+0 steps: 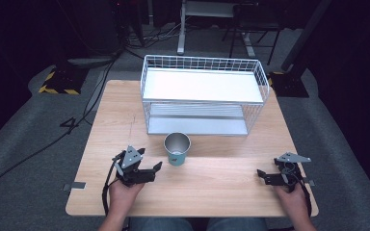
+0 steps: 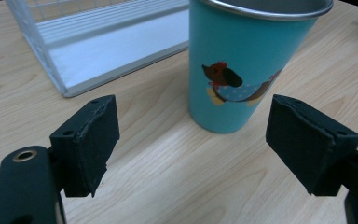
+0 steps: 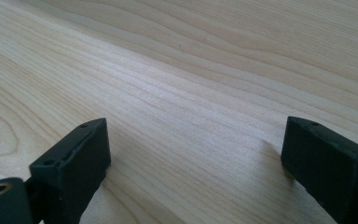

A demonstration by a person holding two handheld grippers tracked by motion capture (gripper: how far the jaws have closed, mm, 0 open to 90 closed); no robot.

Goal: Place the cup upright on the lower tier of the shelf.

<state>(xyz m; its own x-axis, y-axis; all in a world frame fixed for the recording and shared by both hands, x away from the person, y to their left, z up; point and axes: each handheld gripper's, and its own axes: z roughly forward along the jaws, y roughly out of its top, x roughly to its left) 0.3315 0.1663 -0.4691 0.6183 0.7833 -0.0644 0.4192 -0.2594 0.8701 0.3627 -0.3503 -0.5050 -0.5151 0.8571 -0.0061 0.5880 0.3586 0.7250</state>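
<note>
Nearest the camera, person's forearms and hands at the table's front edge, one gripper in each. Left gripper (image 1: 155, 169) jaws apart, nothing between the pads; the cup stands just ahead of them, not touched. Right gripper (image 1: 264, 175) jaws wide apart over bare wood, holding nothing, well apart from the cup.

Cup (image 1: 177, 149): teal tumbler, bare metal rim and inside, tapers narrower toward the base; in the left gripper view (image 2: 242, 65) a cartoon dog in a blue dotted coat is printed on the side. Looks empty from above.

It stands on the table (image 1: 221, 187), light wood grain, near the middle, just in front of the wire rack (image 1: 202, 94). Rack is white, two tiers with flat shelves, wire mesh around the top one, set at the table's far half.

Room dark; grey carpet, black cables on the floor, a hazard-striped base at far left, desk legs behind.

Cup upright, long axis vertical, mouth up, base flat on the wood
</note>
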